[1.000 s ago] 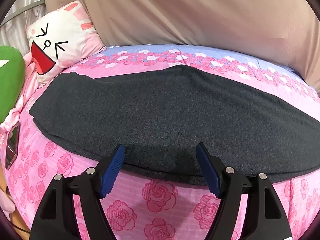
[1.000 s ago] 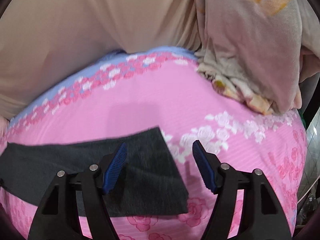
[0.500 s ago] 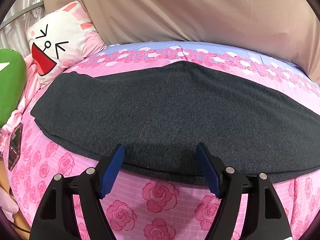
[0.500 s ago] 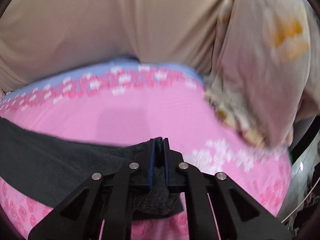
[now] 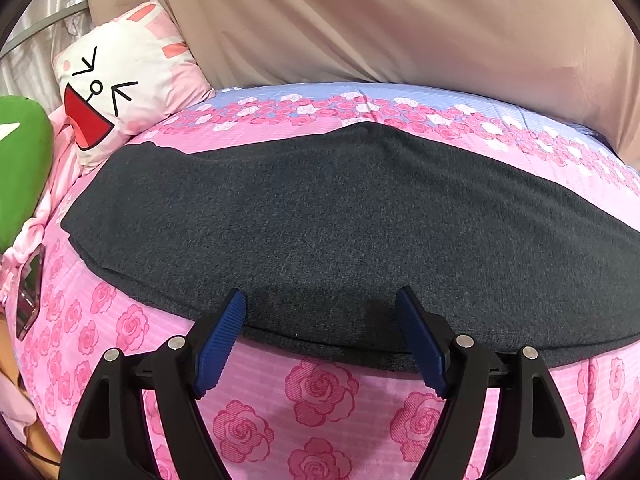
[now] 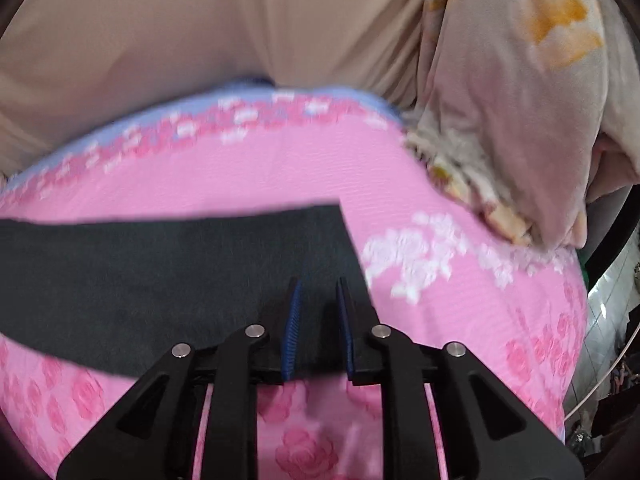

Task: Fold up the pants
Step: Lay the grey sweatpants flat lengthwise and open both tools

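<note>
1. Dark grey knit pants (image 5: 320, 216) lie flat across the pink rose bedsheet (image 5: 320, 396), long axis running left-right, near hem edge just in front of both grippers. The stack looks already doubled: a second layer edge shows at the left end. That layer can slide off if you drag.
2. Right gripper (image 6: 318, 320) sits over the right end of the pants (image 6: 160, 272), near the corner. Its fingers (image 6: 292, 328) are only narrowly apart and opening, with cloth under and between them but not pinched. Risk: lift now and you come away with nothing, or snag one layer only.
3. Right wrist view is blurred, so I cannot tell how many layers sit between the pads. Re-close only once the edge is clearly inside.
4. Left gripper (image 5: 320, 340) is spread wide and released, fingers (image 5: 220, 340) straddling the near hem, holding nothing. Risk: closing from here could pinch the sheet together with the hem.
5. Uneven grabs left vs right would likely skew the fold and wrinkle the middle.
6. Bunny cushion (image 5: 120, 80) and green pillow (image 5: 20, 168) crowd the left end; folding that way could land cloth on them.
7. Floral blanket (image 6: 520, 120) sits near the right end, so a wide swing could catch it.
</note>
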`<state>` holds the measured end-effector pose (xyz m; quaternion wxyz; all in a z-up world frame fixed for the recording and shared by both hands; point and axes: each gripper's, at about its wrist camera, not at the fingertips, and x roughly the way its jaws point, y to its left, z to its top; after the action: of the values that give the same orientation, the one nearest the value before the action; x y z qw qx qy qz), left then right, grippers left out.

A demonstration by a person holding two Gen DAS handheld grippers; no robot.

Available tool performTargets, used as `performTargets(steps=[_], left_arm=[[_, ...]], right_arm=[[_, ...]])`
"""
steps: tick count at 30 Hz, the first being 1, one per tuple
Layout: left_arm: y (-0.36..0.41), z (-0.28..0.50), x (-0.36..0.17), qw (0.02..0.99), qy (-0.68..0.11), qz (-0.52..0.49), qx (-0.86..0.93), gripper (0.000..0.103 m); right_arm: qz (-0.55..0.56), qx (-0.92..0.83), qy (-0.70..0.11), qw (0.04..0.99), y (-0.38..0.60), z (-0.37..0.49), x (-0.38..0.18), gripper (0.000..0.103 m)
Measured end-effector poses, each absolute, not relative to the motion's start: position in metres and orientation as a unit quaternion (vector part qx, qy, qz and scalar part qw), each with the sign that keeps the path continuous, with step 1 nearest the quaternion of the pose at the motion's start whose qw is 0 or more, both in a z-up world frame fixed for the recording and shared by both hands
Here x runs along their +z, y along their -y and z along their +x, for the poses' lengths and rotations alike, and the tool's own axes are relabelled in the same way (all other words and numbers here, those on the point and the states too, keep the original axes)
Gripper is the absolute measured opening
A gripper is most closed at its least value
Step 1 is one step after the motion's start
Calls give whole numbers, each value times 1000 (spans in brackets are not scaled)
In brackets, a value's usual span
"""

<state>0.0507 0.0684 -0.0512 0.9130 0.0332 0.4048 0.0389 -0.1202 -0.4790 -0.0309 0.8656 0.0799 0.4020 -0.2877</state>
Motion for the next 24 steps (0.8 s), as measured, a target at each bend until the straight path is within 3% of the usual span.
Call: performTargets(steps=[2,4,5,6,15,24], left_arm=[[-68,50,-51,914,-404,32,39,75],[-68,50,-50,914,-402,30,38,75],[-69,50,-50,914,-402,29,38,76],[-69,50,-50,915,-402,29,38,76],[-69,46,-47,919,-392,24,31,80],[-70,44,-45,921,-388,21,22,81]], right_arm=[[97,-302,-378,870,479,-130,-21,18],[113,-300,-365,874,474,-136,-12,29],[122,-295,-360,877,468,-138,-9,40],[123,-289,-359,879,460,-137,-7,42],[55,-293,-418,858,425,-98,-31,42],[39,-302,-423,853,413,-91,-32,42]])
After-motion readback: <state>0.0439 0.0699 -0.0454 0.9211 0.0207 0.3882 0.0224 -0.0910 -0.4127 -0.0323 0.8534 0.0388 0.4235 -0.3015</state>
